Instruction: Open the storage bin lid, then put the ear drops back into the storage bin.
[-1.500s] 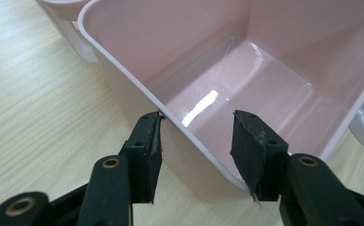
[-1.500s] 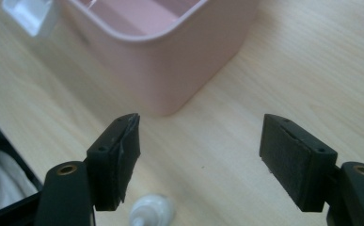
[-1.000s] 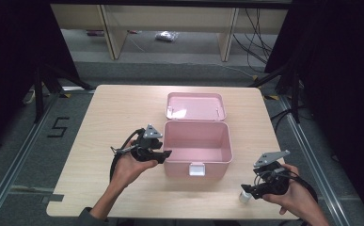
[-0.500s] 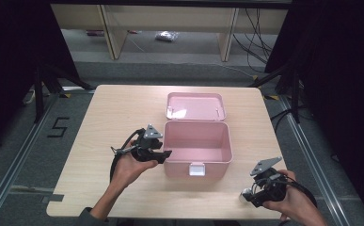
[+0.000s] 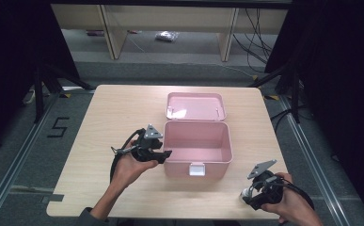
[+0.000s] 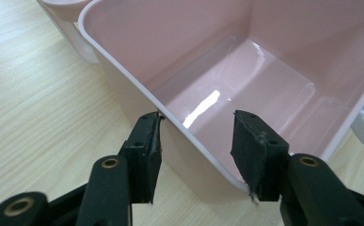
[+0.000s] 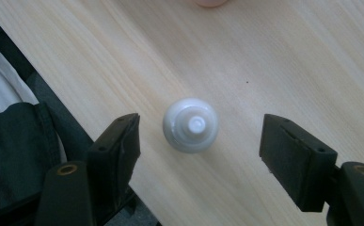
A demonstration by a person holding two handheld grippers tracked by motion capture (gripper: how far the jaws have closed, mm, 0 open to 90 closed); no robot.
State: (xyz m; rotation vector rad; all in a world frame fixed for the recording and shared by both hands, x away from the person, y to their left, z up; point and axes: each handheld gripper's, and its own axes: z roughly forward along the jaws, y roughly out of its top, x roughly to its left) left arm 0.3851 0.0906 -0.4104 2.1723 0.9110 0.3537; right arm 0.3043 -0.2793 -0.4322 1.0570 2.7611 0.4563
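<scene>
A pink plastic box [image 5: 217, 168] stands open mid-table, with its lid [image 5: 196, 106] laid back behind it and its inside bare [image 6: 245, 80]. My left gripper [image 5: 164, 154] is at the box's left wall. In the left gripper view it [image 6: 196, 141] is open, its jaws astride the wall's rim and the left pad [image 6: 146, 150] touching it. A small white bottle [image 7: 190, 125] stands upright near the table's front right edge [image 5: 243, 193]. My right gripper [image 7: 198, 141] hangs over the bottle, open, one jaw on each side and neither touching; in the high view it [image 5: 246, 200] is at the front right.
The box's white latch [image 5: 197, 168] faces the person. The wooden table [image 5: 123, 113] ends just beside the bottle, with the person's dark clothing [image 7: 10, 141] below that edge. Shelving and cables stand on the floor beyond the far side.
My right gripper has moved toward the table's front edge and come down over the white bottle. The left gripper has stayed at the box wall.
</scene>
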